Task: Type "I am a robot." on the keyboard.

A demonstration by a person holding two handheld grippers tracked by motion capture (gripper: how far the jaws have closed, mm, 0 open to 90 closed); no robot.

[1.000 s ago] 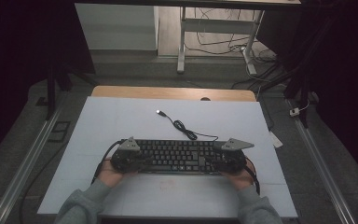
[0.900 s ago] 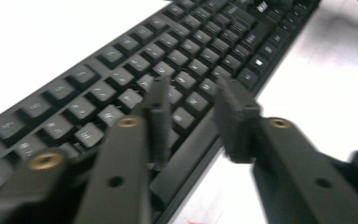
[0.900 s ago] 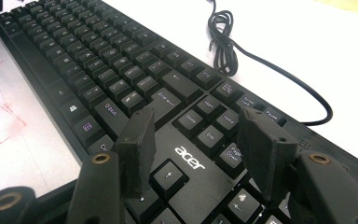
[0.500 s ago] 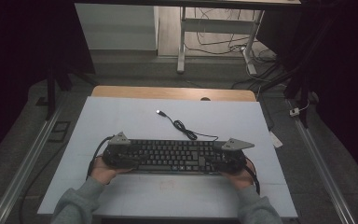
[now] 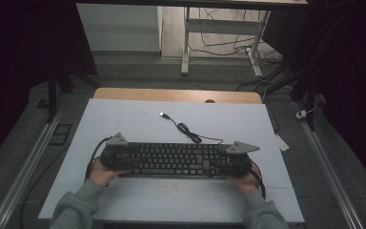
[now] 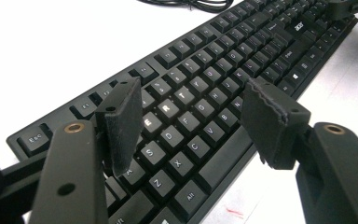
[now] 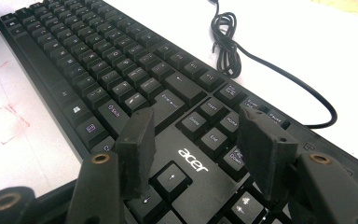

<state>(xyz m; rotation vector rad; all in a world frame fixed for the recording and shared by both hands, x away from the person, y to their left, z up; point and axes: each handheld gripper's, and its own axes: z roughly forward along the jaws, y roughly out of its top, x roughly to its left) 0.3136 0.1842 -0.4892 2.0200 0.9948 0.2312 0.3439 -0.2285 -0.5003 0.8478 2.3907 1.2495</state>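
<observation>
black keyboard [image 5: 174,160]: flat on the white table [image 5: 124,119], near its front edge, its cable [image 5: 190,133] coiled behind. left gripper [image 6: 191,121]: over the keyboard's left end, jaws just opened, released, clasping nothing. right gripper [image 7: 196,140]: over the right end, jaws spread above the keys.

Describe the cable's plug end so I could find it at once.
On the white table top, a black keyboard lies near the front edge. Its black cable runs from the back edge toward the far side, bunched midway. The USB plug is its free tip, alone on bare surface.
</observation>
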